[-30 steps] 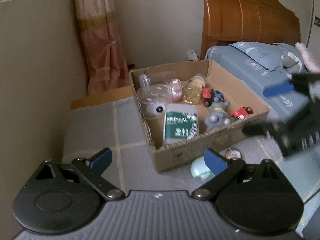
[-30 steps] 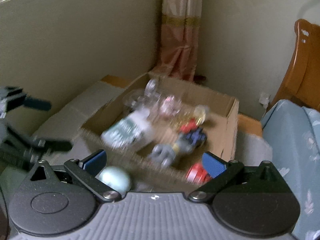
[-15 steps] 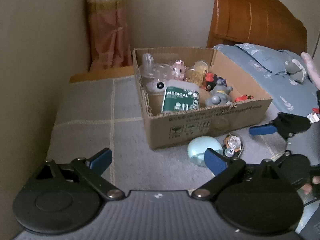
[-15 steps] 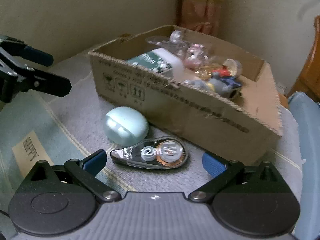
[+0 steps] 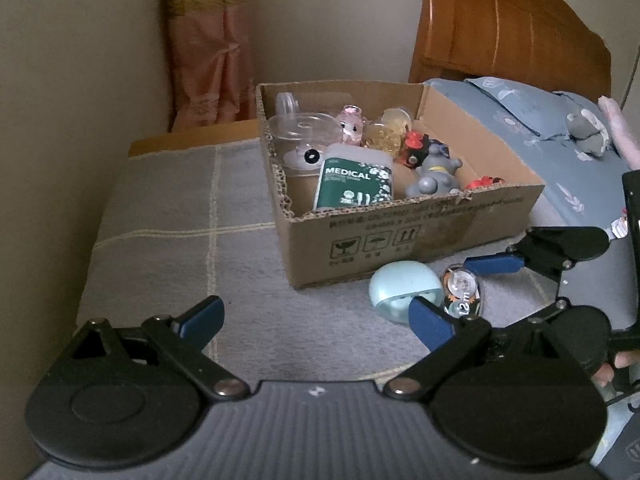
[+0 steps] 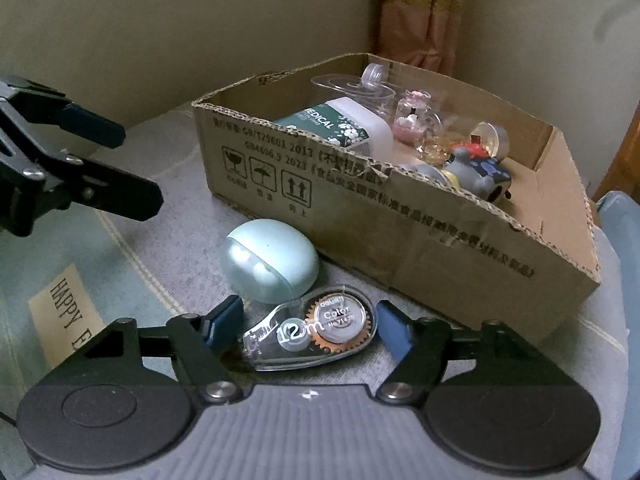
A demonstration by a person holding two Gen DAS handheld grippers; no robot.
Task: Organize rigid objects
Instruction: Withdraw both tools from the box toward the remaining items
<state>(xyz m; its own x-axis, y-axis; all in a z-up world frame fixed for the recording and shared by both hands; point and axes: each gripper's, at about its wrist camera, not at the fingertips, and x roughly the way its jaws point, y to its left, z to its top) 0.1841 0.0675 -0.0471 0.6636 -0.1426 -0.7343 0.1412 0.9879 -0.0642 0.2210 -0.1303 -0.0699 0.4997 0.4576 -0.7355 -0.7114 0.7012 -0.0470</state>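
Nearest: right gripper (image 6: pixel 310 320), half drawn in and just now closing, straddling a clear plastic teardrop-shaped correction-tape dispenser (image 6: pixel 312 330) marked "12 m". Flat on the grey checked cover (image 6: pixel 180 216), narrow nose toward one pad, rounded tail toward the other. Close against both ends; impossible to tell whether already pressing.

Probably light, stiff and hollow, with a smooth, likely slippery shell. Thin casing, so apt to crack or squirt out under a hard squeeze. Best taken across the thick rounded body by the gear wheel, not by the nose with its exposed tape. Worth getting low into the soft fabric before pinching.

Just beyond, touching or almost touching the dispenser: a pale mint egg-shaped plastic case (image 6: pixel 270 260), close before the box's front wall. Glossy and rounded, so likely to roll or slip; better gripped across its short width.

Off to the side: left gripper (image 5: pixel 316 318), spread wide, holding nothing, poised over bare cover.

Farther back, toward the cover's far edge: an open brown cardboard box (image 6: pixel 400 216), already holding a white bottle with a green MEDICAL label (image 6: pixel 344 124), a grey toy figure (image 6: pixel 476 168) and other small trinkets. Seemingly room enough at its emptier end for the dispenser.
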